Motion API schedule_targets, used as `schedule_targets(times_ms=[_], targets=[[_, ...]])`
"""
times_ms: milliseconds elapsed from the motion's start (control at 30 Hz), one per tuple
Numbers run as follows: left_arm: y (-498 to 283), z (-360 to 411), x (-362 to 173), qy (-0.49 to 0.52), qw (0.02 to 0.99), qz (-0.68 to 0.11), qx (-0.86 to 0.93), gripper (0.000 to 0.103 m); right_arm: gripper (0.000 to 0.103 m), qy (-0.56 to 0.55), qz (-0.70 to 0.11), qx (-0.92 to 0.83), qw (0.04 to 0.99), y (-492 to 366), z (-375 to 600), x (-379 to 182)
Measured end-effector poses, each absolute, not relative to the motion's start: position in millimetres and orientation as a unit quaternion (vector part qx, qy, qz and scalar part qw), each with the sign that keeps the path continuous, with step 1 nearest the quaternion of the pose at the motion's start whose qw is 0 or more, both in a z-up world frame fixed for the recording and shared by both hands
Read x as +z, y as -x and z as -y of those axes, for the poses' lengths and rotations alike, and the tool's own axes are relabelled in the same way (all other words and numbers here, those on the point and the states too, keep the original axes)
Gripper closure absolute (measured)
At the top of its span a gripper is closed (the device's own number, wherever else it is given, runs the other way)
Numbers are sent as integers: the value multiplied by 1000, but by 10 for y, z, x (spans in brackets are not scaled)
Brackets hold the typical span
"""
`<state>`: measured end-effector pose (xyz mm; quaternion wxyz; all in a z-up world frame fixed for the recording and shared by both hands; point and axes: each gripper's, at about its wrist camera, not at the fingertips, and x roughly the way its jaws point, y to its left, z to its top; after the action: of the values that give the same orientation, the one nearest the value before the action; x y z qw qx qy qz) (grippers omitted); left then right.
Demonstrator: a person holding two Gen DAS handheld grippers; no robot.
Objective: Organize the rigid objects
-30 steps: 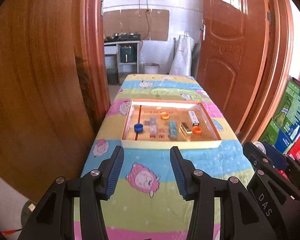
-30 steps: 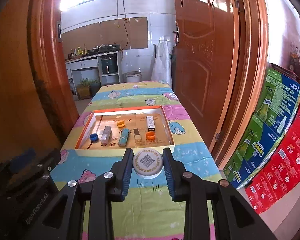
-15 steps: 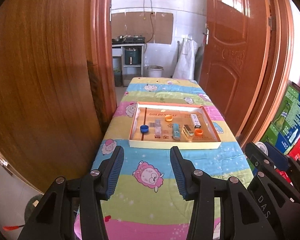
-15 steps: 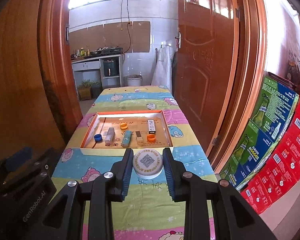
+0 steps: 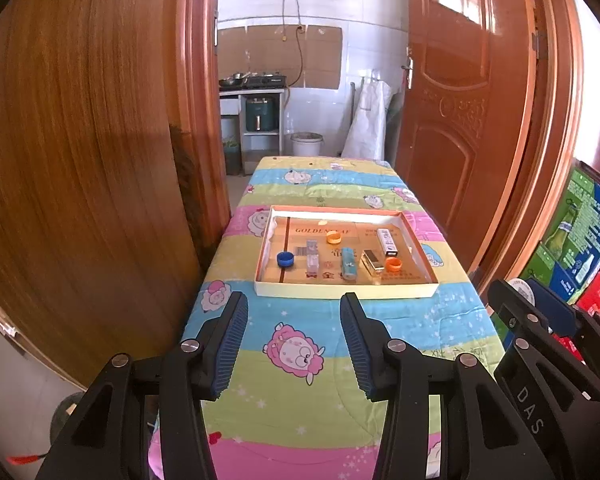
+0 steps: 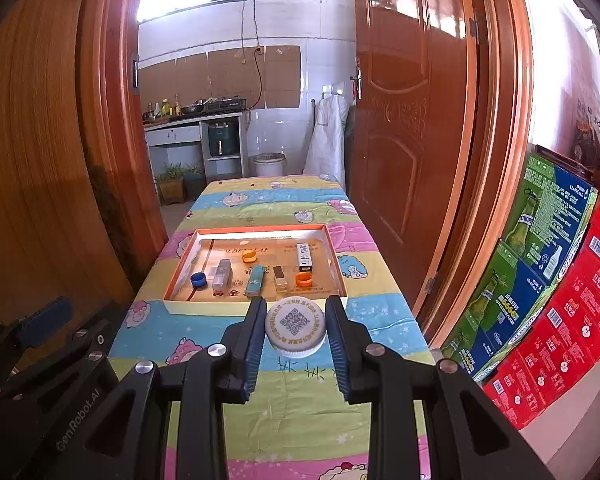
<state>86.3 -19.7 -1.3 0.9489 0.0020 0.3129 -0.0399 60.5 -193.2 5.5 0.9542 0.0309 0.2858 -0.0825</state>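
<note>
Pinching the white cap (image 6: 295,327) by its rim above the tabletop's (image 6: 300,400) near end, the right gripper (image 6: 295,322) risks it popping out sideways short of the tray (image 6: 256,307); left gripper (image 5: 294,334) fingers gape wide, empty.

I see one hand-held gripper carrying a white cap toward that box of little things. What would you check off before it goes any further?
1. White cap held between the right hand-held gripper fingers: ok.
2. Left hand-held gripper open and carrying nothing: ok.
3. Shallow box sits flat on the table, ahead of both grippers: ok.
4. Bare floor space inside the box for the cap: ok, gaps show between items.
5. Blue cap and orange caps out of the way: cannot tell until a spot is chosen.
6. How firm the grip is: cannot tell.
</note>
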Motion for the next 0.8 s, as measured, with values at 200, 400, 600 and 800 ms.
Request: schedule_targets(times_ms=[200,400,600,800], targets=[[-858,196,-12,-3,949,-314,-39,53,73,-31,-287,-82,954,-603,1923,56],[-854,179,-4,-3,949,-314,-35,53,73,-32,-290,-79,953,-611,1896,46],[-847,164,-4,-2,949,-314,-31,53,73,-33,-290,-77,953,-611,1884,45],[-834,168,-6,-4,948,-315,-32,53,73,-33,-289,-76,954,-607,1882,46]])
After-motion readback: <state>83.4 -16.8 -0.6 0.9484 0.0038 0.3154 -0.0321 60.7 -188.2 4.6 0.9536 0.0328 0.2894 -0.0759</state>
